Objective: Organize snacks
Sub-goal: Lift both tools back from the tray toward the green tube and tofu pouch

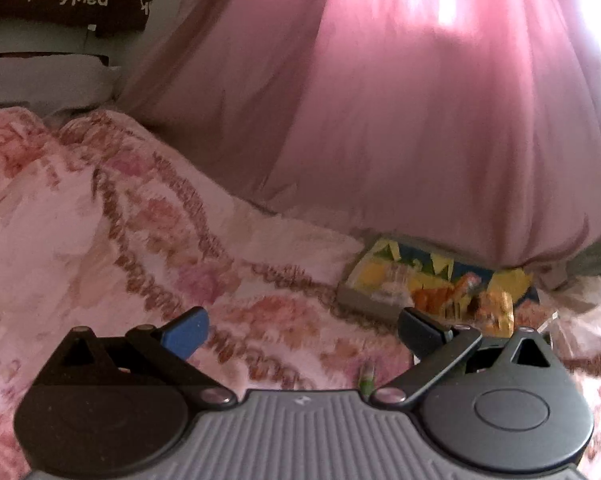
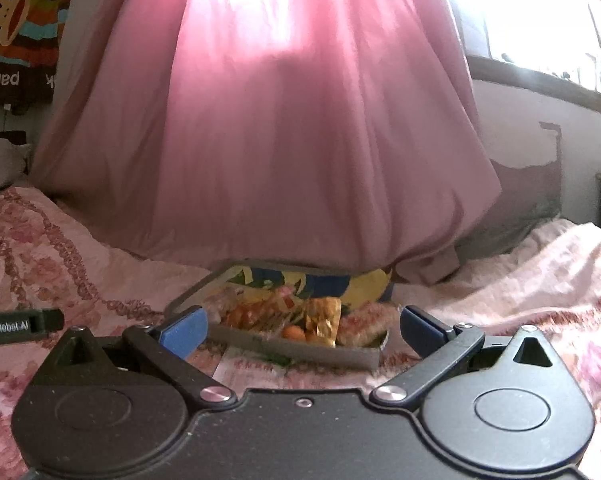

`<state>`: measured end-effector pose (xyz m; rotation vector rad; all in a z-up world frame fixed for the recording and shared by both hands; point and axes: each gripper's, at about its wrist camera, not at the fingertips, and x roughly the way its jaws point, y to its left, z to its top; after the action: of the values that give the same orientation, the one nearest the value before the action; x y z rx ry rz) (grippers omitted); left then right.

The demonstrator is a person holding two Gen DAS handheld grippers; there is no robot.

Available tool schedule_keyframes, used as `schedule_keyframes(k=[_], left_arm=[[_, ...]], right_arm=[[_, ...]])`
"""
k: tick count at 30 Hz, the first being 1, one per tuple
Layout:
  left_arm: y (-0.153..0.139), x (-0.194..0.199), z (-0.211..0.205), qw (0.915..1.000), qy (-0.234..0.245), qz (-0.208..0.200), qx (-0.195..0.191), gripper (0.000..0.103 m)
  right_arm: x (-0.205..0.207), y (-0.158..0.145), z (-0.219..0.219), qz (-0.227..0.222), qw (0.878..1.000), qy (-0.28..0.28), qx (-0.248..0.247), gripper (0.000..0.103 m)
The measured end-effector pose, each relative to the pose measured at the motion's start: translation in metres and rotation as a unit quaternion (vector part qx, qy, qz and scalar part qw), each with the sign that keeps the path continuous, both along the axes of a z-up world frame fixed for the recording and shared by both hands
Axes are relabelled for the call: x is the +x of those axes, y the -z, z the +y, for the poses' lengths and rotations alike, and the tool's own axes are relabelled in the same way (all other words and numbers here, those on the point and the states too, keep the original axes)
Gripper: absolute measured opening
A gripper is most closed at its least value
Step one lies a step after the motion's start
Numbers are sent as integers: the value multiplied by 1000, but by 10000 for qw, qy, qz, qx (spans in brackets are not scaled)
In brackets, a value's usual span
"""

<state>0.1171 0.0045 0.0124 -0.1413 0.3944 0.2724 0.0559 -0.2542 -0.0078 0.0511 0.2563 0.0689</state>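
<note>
A shallow grey box (image 2: 300,350) with a bright cartoon-printed inside lies on the floral bedspread and holds several wrapped snacks, among them a gold packet (image 2: 322,318) and orange pieces (image 2: 294,332). My right gripper (image 2: 302,330) hovers just in front of the box, open wide with nothing between its fingers. A flat pale packet (image 2: 252,366) lies on the bed before the box. In the left wrist view the box (image 1: 380,294) sits ahead to the right; my left gripper (image 1: 304,332) is open and empty above the bedspread. A small green wrapper (image 1: 366,378) lies close under it.
A pink curtain (image 2: 268,140) hangs down onto the bed right behind the box. The rumpled pink floral bedspread (image 1: 100,220) stretches left. A grey pillow (image 2: 516,216) lies at the right, a bright window (image 2: 540,20) above it. The left gripper's body (image 2: 20,324) shows at the right view's left edge.
</note>
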Motion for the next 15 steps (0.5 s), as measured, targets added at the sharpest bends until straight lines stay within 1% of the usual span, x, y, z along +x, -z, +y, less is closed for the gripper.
schedule_keyframes(k=[6,11,15], left_arm=[[13,-35,-8,9990,55,411,156,103],[15,-59,-11,9985,121,520,154,103],[17,-69,-19,9971,182,599,427,103]], right_arm=[[-34,5,5,142,9999,-21,-73,102],[-55,10,12,319,9994,-64,-103,102],[-61,15,19,491,9986,-104,-184,102]])
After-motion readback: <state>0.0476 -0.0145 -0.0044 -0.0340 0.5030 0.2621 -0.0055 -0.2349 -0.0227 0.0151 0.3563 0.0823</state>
